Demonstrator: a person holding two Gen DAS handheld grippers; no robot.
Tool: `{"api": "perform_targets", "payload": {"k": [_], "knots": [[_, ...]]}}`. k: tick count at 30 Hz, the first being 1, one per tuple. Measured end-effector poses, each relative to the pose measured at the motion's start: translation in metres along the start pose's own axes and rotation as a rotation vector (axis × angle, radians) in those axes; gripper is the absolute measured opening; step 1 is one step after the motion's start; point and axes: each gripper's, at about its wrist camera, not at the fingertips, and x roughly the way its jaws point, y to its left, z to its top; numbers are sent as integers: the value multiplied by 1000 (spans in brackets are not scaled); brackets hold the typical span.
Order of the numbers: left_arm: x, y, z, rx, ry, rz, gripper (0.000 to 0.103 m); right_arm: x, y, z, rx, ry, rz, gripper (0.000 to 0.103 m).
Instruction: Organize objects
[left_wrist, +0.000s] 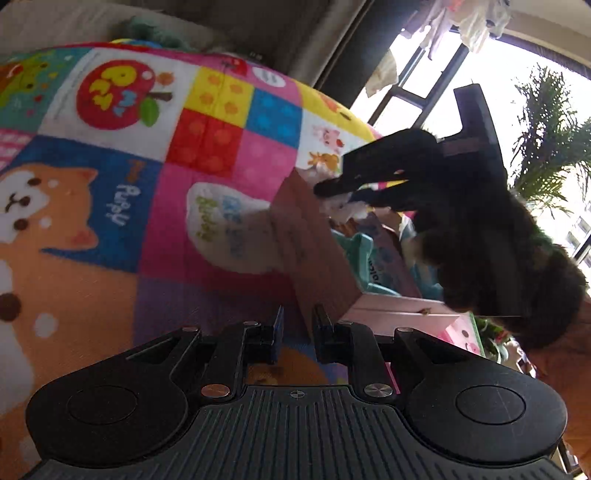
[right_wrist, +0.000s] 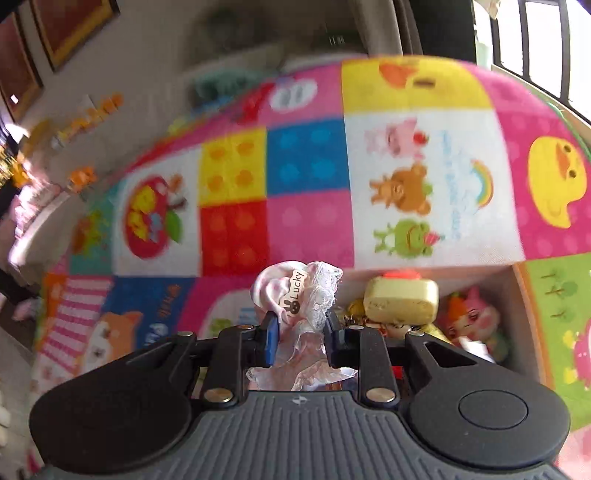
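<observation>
- We see our right tongs (right_wrist: 299, 334) clamped on a pink-and-white lace cloth (right_wrist: 295, 295) labelled "Lucky", over the cardboard box (right_wrist: 517, 314) of toys.
- Our left tongs (left_wrist: 298, 325) are drawn together, empty, near the box's corner above the play mat (left_wrist: 110, 184).

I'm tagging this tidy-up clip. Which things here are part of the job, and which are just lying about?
Part of the job:
- pink lace cloth, held in the right gripper
- cardboard box
- toys in it: yellow block, pink doll
- left gripper, shut, empty

Lying about:
- play mat
- potted plant
</observation>
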Motion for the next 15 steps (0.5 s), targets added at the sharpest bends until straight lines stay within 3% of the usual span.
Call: {"api": "perform_targets", "payload": {"k": [2,5,7,8,11,15], "knots": [[-4,7,-1,-6,3,2,18,16,3,-8,3,47,-35,26],[-7,15,-1,-21,-5,8,18,7,3,-9,0,52,-24,36],[-7,19,-2,-45,-8,2,18,-18,0,-4,2,2,-16,52],[-8,21,-2,-57,-11,-4,18,-33,-1,-1,-10,-42,-7,55],[-7,21,-1,-71,-21,-19,18,-59,4,7,-73,-144,-31,55],[-7,16,-2,-55,-15,-23,18,-33,6,13,-45,-79,-21,34]]}}
